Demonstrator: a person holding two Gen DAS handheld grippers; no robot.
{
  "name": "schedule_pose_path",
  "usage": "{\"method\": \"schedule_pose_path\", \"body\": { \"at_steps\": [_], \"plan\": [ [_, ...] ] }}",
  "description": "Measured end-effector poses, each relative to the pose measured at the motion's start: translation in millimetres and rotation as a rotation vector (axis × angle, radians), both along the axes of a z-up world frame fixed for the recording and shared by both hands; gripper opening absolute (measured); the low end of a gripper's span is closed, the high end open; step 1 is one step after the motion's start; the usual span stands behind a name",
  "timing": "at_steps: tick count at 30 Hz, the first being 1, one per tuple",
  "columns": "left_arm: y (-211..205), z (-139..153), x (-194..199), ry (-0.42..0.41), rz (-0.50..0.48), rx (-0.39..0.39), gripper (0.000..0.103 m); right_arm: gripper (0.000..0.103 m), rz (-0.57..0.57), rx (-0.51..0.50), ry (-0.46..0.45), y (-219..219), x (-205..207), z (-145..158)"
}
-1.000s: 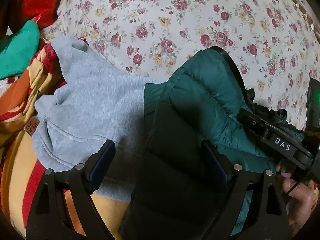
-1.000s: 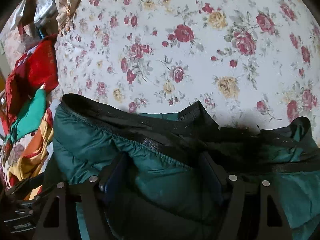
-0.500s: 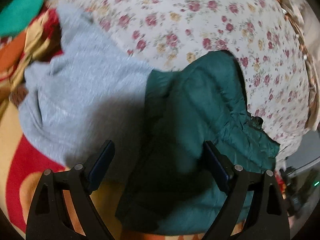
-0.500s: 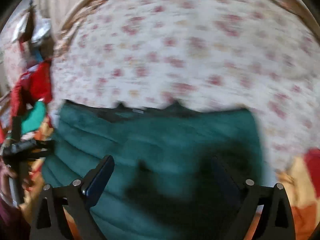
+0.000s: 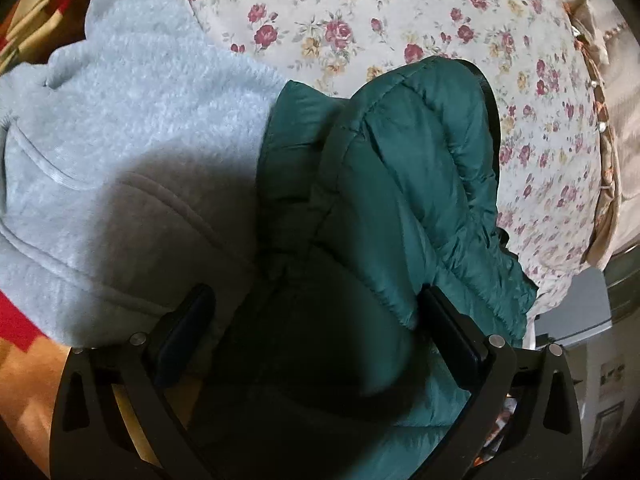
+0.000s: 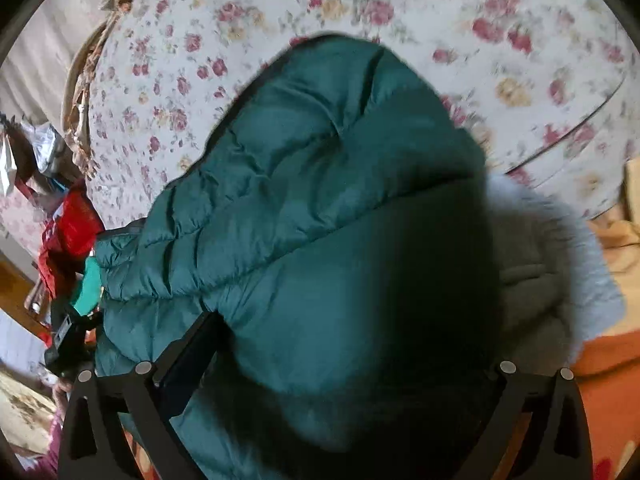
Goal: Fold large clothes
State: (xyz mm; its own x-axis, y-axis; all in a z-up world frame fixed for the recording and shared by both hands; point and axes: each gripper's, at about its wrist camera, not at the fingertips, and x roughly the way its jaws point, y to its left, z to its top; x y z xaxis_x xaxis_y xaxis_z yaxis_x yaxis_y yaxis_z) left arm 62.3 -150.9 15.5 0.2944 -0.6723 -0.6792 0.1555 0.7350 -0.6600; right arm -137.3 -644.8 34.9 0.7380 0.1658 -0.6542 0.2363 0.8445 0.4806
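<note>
Green jacket (image 5: 400, 184) beside grey sweatshirt (image 5: 120, 128), both grippers spread wide, red clothes (image 6: 68, 236) right view only

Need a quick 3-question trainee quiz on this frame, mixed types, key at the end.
1. True or false: the green puffer jacket lies partly over the grey fleece sweater.
2. Multiple choice: the left gripper is (A) shut on the sweater, (B) open, with the jacket between its fingers, (C) out of view.
3. Fill in: the sheet under the clothes has a ____ print.

Key: 1 true; 2 B; 3 floral (roses).
</note>
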Motion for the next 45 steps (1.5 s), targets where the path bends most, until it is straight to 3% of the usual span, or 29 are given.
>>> {"method": "schedule_pose_path", "body": {
  "at_steps": [4,6,8,11,17,21,25,27,28,29,30,31,34,39,45],
  "plan": [
    [-8,-2,-2,-0.009,-0.039,-0.018,0.100,0.099,0.003,0.030,-0.021,1,0,-3],
    [-12,-2,-4,-0.021,-0.062,-0.028,0.074,0.082,0.003,0.033,-0.043,5,-8,-1],
    [-12,1,-7,-0.024,-0.070,-0.060,0.061,0.059,0.007,0.035,-0.055,9,-15,5],
    [-6,8,-13,-0.024,-0.069,-0.089,0.046,0.044,0.019,0.044,-0.072,15,-28,20],
    [0,47,-48,-0.040,-0.095,-0.040,0.036,0.041,0.078,0.054,-0.115,38,-56,59],
    [21,69,-85,-0.030,-0.144,-0.009,0.036,0.040,0.123,0.091,-0.127,56,-94,76],
    [47,73,-123,0.001,-0.168,0.061,0.037,0.044,0.128,0.147,-0.051,72,-129,56],
    [56,66,-134,0.004,-0.144,0.119,0.051,0.058,0.081,0.110,0.034,78,-136,35],
    [58,61,-136,0.005,-0.119,0.146,0.058,0.072,0.039,0.062,0.076,80,-135,25],
    [61,55,-136,0.006,-0.090,0.172,0.073,0.079,-0.007,0.000,0.121,81,-132,13],
    [62,49,-136,0.002,-0.053,0.213,0.087,0.081,-0.034,-0.027,0.143,81,-128,1],
    [63,46,-136,-0.010,-0.029,0.233,0.091,0.084,-0.047,-0.022,0.136,82,-125,-4],
    [63,55,-143,-0.051,-0.007,0.278,0.092,0.084,-0.095,-0.077,0.136,89,-124,7],
    [64,87,-166,-0.193,0.047,0.350,0.092,0.084,-0.153,-0.228,0.086,108,-150,46],
    [52,105,-196,-0.278,0.055,0.363,0.092,0.084,-0.188,-0.253,0.030,129,-168,66]
  ]
}}
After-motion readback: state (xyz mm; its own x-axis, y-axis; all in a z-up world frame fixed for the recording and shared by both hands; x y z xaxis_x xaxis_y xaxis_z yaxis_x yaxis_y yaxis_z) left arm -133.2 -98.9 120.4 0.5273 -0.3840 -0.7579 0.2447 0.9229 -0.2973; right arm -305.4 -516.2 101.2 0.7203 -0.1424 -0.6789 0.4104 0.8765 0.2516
